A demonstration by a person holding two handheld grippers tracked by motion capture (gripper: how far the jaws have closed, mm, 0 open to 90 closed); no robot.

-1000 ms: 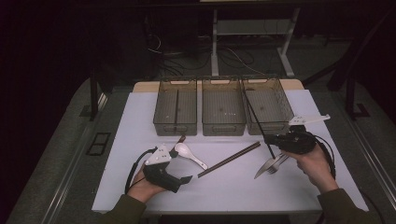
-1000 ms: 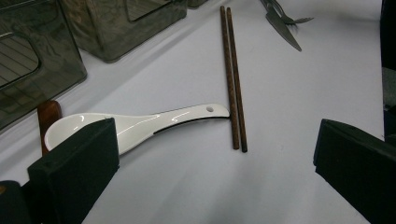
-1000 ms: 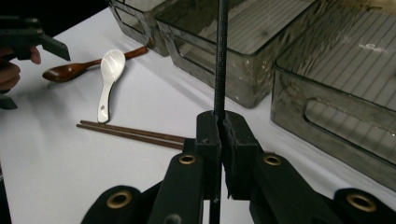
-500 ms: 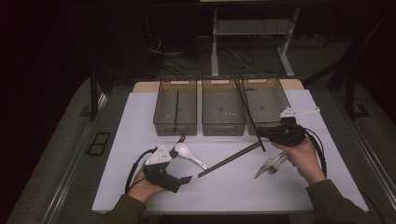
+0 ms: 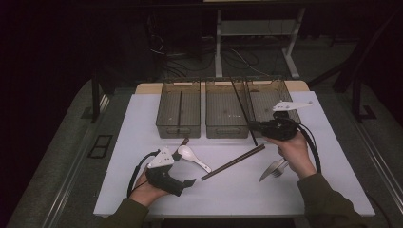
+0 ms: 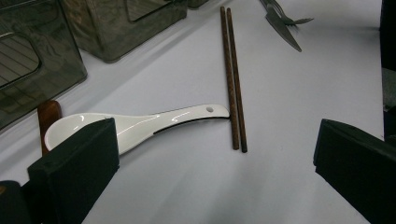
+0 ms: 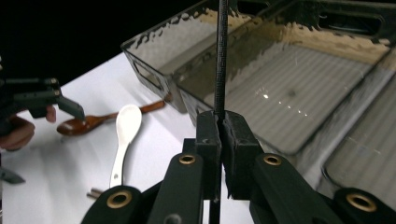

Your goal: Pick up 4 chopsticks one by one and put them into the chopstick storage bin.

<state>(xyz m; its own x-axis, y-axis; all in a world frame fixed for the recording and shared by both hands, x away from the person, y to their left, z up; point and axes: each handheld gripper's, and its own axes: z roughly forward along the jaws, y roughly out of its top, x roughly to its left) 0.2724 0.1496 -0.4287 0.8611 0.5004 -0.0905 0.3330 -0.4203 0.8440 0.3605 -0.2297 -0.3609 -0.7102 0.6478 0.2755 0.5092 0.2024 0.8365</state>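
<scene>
Clamped jaws of our right gripper pinch a thin black chopstick near its lower end, so the stick rises slanted above the three clear plastic bins at the far side of the white mat. We judge it is held this way to carry it over a bin and lower it in lengthwise; the left bin already holds one dark stick. In the right gripper view the chopstick looks slender, straight and matte black, with a fine woven texture.

Our left gripper rests on the mat with its jaws wide apart and empty, near a white ceramic spoon. Just beside the spoon's handle lies a pair of brown wooden chopsticks, side by side. A wooden spoon lies behind the white one, and metal cutlery waits near our right hand.
</scene>
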